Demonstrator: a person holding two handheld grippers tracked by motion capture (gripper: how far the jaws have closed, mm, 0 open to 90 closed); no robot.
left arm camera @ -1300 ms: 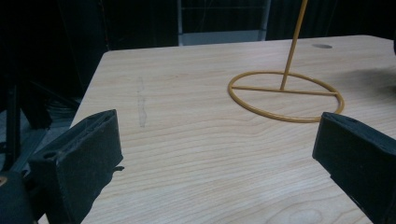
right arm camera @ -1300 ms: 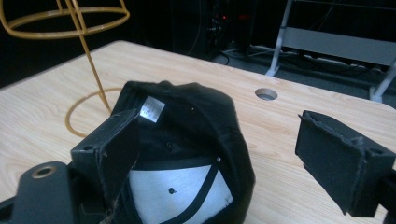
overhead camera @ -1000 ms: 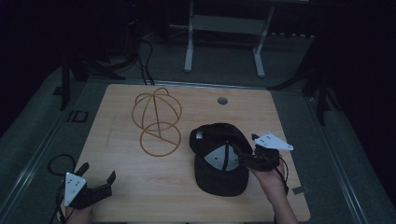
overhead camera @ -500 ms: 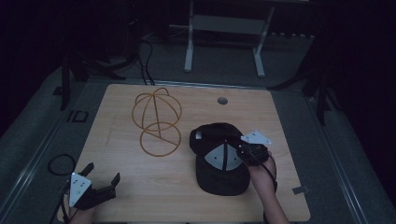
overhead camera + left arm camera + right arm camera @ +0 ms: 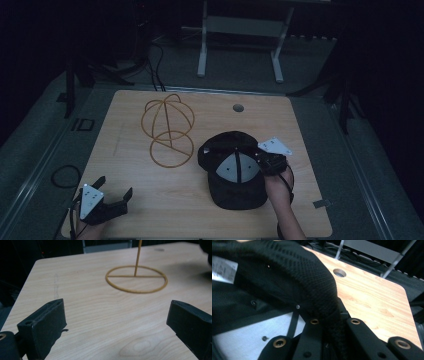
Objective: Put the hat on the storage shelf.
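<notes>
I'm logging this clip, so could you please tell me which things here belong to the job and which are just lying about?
In play, judging by the grip:
- black cap, its rim clamped by the right gripper
- wire hat stand, probably its destination

Idle or incidental:
- left gripper, open over bare table
- cable hole

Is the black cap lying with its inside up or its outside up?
Inside up. The black cap shows its pale lining panels and seam tapes in the high view, and the right tool pinches its rim.
</notes>
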